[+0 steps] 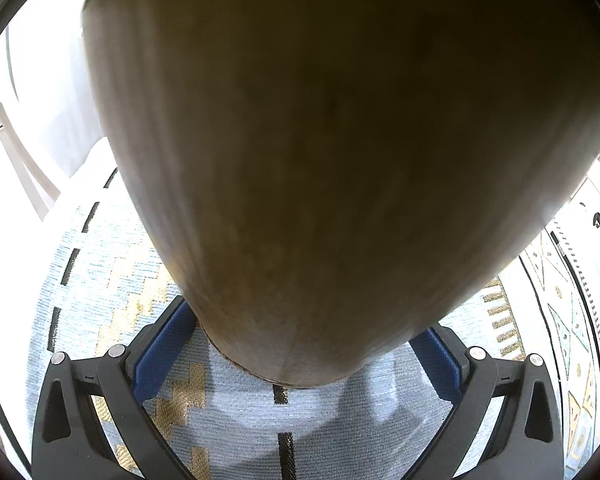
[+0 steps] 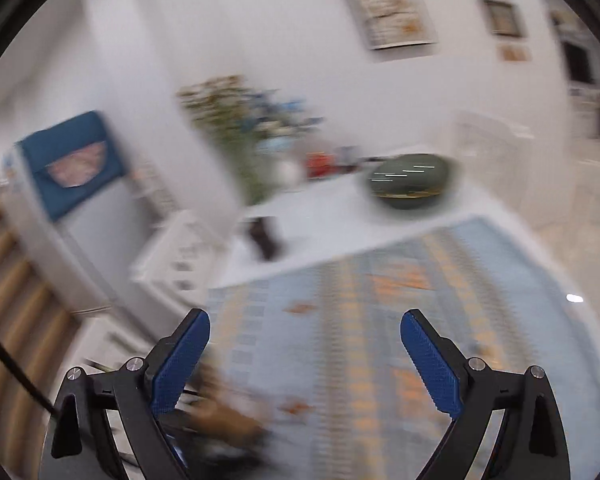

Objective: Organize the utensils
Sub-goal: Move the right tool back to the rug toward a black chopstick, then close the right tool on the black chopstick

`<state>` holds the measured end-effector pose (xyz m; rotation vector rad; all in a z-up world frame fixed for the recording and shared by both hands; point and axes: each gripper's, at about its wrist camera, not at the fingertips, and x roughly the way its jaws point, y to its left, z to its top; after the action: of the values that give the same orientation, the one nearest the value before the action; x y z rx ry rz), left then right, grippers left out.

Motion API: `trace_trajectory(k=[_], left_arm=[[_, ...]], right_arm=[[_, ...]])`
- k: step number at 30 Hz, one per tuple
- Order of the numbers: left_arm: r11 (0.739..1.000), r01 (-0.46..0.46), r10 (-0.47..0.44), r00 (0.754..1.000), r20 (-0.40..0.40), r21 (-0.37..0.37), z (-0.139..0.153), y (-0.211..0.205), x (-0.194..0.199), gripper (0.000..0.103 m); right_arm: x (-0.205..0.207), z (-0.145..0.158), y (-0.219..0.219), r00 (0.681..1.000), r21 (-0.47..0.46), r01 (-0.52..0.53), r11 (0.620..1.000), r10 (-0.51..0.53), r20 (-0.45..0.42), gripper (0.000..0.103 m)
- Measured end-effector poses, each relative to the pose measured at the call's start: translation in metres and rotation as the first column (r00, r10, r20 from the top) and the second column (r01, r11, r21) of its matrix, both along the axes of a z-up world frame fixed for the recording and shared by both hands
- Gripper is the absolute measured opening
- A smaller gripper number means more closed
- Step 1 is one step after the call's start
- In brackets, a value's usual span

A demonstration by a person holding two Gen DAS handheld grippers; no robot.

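**Tan holder clamped at left, right jaws apart**

Tan and faintly grained, a large rounded container [image 1: 340,152], possibly a wooden utensil holder, fills most of the left wrist view. Its narrower end sits between the blue pads [image 1: 162,344] of the left gripper [image 1: 300,356], which press against its two sides. Beneath it lies a pale blue woven mat [image 1: 112,280] with gold stepped motifs and black dashes.

Right wrist view, heavily motion-blurred: the right gripper [image 2: 305,354] stands with its jaws wide apart and nothing between them, above the same blue mat [image 2: 380,300]. Farther off, a dark green bowl [image 2: 412,180] rests on a white table [image 2: 324,224]. No utensils can be made out.
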<state>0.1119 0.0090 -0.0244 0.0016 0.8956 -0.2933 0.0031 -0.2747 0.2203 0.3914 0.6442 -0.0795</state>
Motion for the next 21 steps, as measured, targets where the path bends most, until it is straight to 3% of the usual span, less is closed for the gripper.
trace_trajectory(k=[2,4,5,8,10,13,18,20,21], left_arm=[[1.0,0.0,0.0,1.0,0.0,0.0,0.0,0.0,0.0,0.102],[1.0,0.0,0.0,1.0,0.0,0.002,0.0,0.0,0.0,0.102],[1.0,0.0,0.0,1.0,0.0,0.001,0.001,0.0,0.0,0.102],[1.0,-0.001,0.0,1.0,0.001,0.004,0.001,0.0,-0.001,0.102],[1.0,-0.001,0.001,1.0,0.002,0.006,0.001,-0.001,-0.001,0.102],[1.0,0.0,0.0,1.0,0.002,0.006,0.001,-0.002,-0.001,0.102],[1.0,0.0,0.0,1.0,0.002,0.006,0.001,-0.002,-0.001,0.102],[1.0,0.0,0.0,1.0,0.002,0.006,0.001,-0.002,-0.001,0.102],[1.0,-0.001,0.001,1.0,0.002,0.009,0.001,-0.002,-0.001,0.102]], right_arm=[[-0.027,-0.019,-0.041,0.991,-0.059,0.099,0.993,-0.104,-0.087,0.096],[-0.047,-0.053,-0.084,0.956,-0.092,0.152,0.984,-0.17,-0.24,0.096],[-0.053,-0.072,-0.1,0.927,-0.103,0.161,0.981,-0.187,-0.324,0.096],[-0.072,-0.139,-0.141,0.787,-0.084,0.13,0.988,-0.154,-0.597,0.089],[-0.079,-0.161,-0.149,0.741,-0.114,0.084,0.99,-0.139,-0.657,0.082],[-0.073,-0.173,-0.151,0.737,-0.104,0.036,0.994,-0.097,-0.669,0.081],[-0.016,-0.17,-0.114,0.776,-0.217,-0.205,0.954,0.023,-0.63,0.08],[0.017,-0.182,-0.108,0.756,-0.244,-0.26,0.934,0.04,-0.653,0.08],[0.03,-0.192,-0.109,0.73,-0.25,-0.274,0.929,0.031,-0.683,0.077]])
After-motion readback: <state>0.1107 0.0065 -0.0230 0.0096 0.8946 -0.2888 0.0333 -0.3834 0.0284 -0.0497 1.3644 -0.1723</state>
